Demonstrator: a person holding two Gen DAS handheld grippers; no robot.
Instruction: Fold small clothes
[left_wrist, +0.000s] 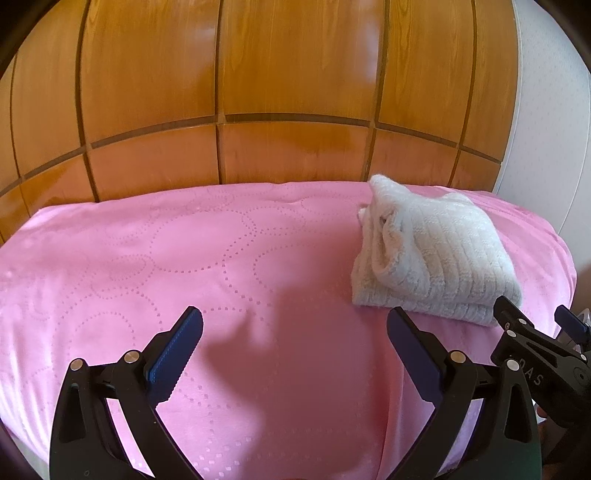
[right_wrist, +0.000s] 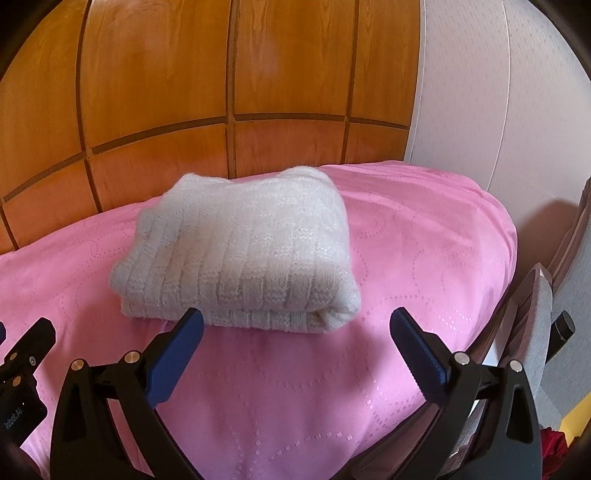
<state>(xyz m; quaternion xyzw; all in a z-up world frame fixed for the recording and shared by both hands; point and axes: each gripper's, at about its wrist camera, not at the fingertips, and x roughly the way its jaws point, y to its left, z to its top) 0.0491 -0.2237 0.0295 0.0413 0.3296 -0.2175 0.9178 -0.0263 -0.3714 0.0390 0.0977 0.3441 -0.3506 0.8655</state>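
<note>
A white knitted garment (right_wrist: 243, 251) lies folded in a thick square bundle on the pink bedspread (right_wrist: 406, 258). It also shows in the left wrist view (left_wrist: 432, 254), at the right side of the bed. My right gripper (right_wrist: 295, 332) is open and empty, just in front of the bundle's near edge. My left gripper (left_wrist: 295, 332) is open and empty over bare bedspread (left_wrist: 184, 258), to the left of the garment. The right gripper's fingers (left_wrist: 517, 325) show at the right edge of the left wrist view, close to the bundle's near corner.
A wooden panelled headboard (left_wrist: 258, 92) runs behind the bed. A white wall (right_wrist: 480, 92) stands at the right. A grey chair (right_wrist: 532, 332) sits beside the bed's right edge. Part of the left gripper (right_wrist: 26, 354) shows at the lower left.
</note>
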